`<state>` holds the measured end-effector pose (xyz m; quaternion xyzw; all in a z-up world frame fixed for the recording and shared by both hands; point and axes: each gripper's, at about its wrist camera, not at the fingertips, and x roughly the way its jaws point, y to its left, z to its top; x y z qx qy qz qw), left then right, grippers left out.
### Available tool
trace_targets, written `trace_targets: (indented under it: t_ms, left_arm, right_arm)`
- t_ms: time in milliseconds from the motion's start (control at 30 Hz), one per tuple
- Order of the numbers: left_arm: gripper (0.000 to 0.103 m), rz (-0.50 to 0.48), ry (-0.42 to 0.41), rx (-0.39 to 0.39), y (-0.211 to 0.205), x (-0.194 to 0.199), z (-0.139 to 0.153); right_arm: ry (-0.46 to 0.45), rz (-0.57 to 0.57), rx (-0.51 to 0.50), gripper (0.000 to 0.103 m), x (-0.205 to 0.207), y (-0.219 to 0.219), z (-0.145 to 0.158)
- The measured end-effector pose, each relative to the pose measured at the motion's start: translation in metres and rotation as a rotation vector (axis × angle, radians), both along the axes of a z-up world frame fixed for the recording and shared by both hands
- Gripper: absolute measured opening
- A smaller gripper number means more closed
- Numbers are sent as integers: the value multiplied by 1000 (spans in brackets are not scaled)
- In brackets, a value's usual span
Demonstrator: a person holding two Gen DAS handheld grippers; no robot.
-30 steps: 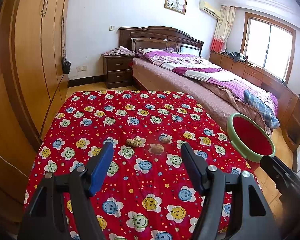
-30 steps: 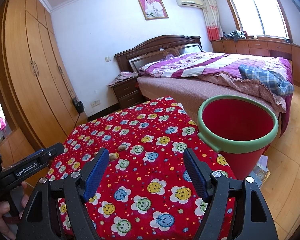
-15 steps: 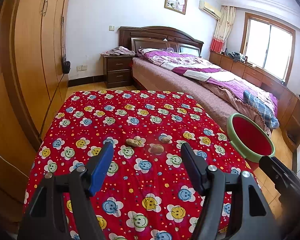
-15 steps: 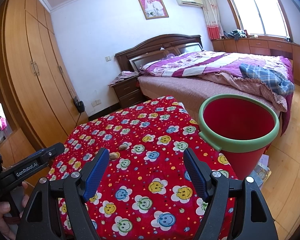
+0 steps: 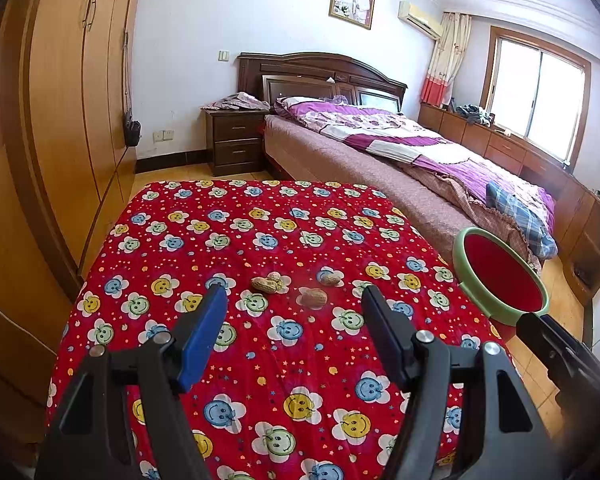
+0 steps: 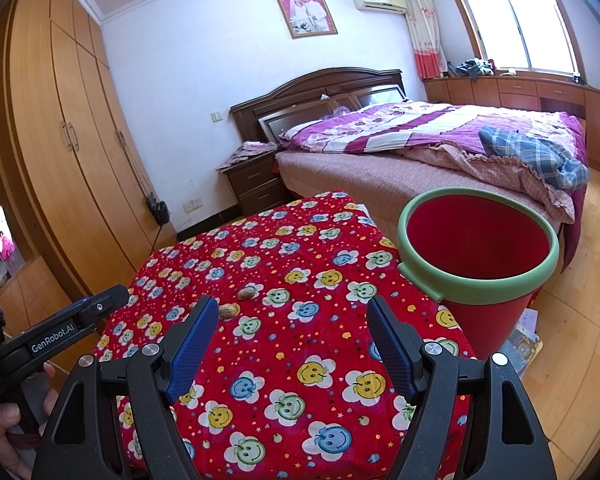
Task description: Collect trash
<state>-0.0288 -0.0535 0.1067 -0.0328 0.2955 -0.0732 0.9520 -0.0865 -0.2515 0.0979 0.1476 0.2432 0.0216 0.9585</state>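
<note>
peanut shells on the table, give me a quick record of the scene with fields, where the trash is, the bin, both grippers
surface: table under a red smiley-flower cloth
trash: peanut shells in a loose group near the middle of the cloth, none picked up yet
bin: red bucket with a green rim, beside the table's right edge, no trash visible inside
left gripper: open, nothing between the fingers, above the cloth short of the shells
right gripper: open, holding nothing, bucket ahead to its right
background: bed, nightstand, wardrobe
</note>
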Motion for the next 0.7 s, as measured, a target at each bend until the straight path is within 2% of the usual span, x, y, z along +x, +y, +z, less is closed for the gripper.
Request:
trace_targets:
  t_ms: [700]
  left_arm:
    - [69,-1,-4,-3,-3,-3,1]
  right_arm:
    - [1,0,0,77,0,0,0]
